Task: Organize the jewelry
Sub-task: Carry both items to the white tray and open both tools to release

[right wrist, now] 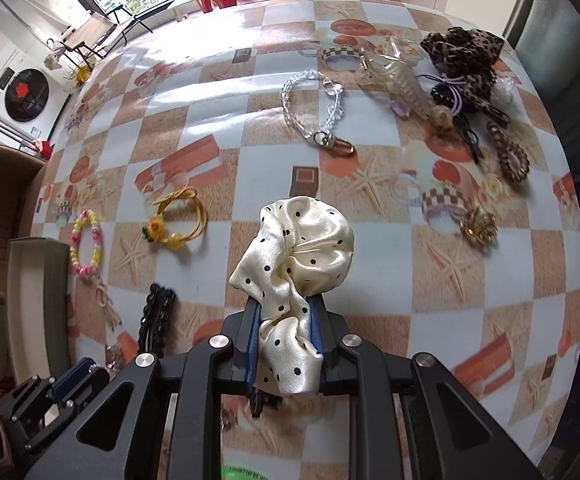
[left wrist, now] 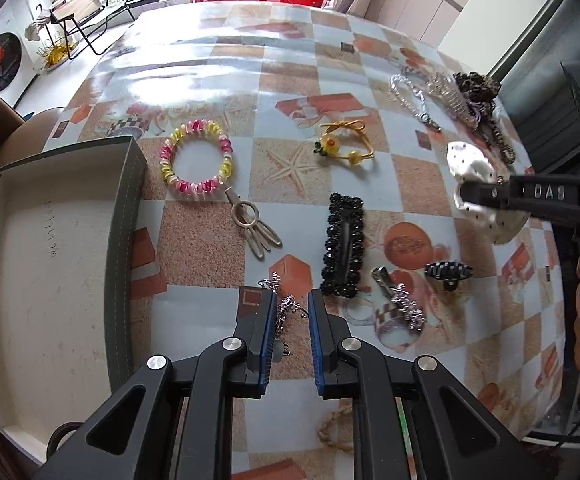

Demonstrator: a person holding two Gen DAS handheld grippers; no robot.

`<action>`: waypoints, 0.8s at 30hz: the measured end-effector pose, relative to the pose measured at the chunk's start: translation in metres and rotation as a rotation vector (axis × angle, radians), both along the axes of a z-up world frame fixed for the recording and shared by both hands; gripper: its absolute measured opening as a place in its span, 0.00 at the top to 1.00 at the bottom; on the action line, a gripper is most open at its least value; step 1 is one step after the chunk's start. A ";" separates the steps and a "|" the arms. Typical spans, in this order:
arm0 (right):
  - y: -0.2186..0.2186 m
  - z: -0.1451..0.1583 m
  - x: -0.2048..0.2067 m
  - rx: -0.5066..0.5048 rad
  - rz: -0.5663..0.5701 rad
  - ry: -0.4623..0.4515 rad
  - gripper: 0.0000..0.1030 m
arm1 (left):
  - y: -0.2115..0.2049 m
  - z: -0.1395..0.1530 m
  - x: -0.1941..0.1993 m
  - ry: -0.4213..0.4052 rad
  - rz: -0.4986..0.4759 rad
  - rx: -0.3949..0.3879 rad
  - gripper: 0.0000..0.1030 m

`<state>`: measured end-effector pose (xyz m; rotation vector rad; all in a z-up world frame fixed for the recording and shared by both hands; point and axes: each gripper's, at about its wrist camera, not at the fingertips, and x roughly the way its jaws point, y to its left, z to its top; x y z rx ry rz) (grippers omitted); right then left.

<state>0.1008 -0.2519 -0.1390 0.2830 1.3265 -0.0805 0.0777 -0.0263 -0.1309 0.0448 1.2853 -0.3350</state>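
Observation:
My right gripper (right wrist: 284, 316) is shut on a cream polka-dot scrunchie (right wrist: 293, 256) and holds it above the table; it also shows in the left wrist view (left wrist: 471, 184). My left gripper (left wrist: 291, 304) is open, its jaws either side of a silver rhinestone piece (left wrist: 286, 308) lying on the table. An open grey box (left wrist: 122, 216) with a white inside stands at the left. A pink-and-yellow spiral bracelet (left wrist: 198, 160), a yellow flower hair tie (left wrist: 343, 148) and a black beaded clip (left wrist: 341, 256) lie in the middle.
A silver rhinestone clip (left wrist: 399, 304) and a small checked clip (left wrist: 447, 272) lie to the right of the left gripper. A clear bead chain (right wrist: 313, 108), a leopard scrunchie (right wrist: 461, 56), clear claw clip (right wrist: 401, 76) and gold brooch (right wrist: 477, 228) lie at the far right.

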 end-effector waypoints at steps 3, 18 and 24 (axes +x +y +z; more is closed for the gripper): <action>0.003 0.009 -0.014 0.017 -0.001 0.001 0.77 | 0.007 0.014 -0.007 -0.010 0.004 -0.021 0.81; 0.087 0.055 -0.034 0.076 0.123 -0.037 0.77 | 0.100 0.062 -0.024 -0.076 0.157 -0.051 0.81; 0.154 0.066 -0.017 0.106 0.248 -0.063 0.77 | 0.157 0.062 -0.015 -0.095 0.264 -0.022 0.81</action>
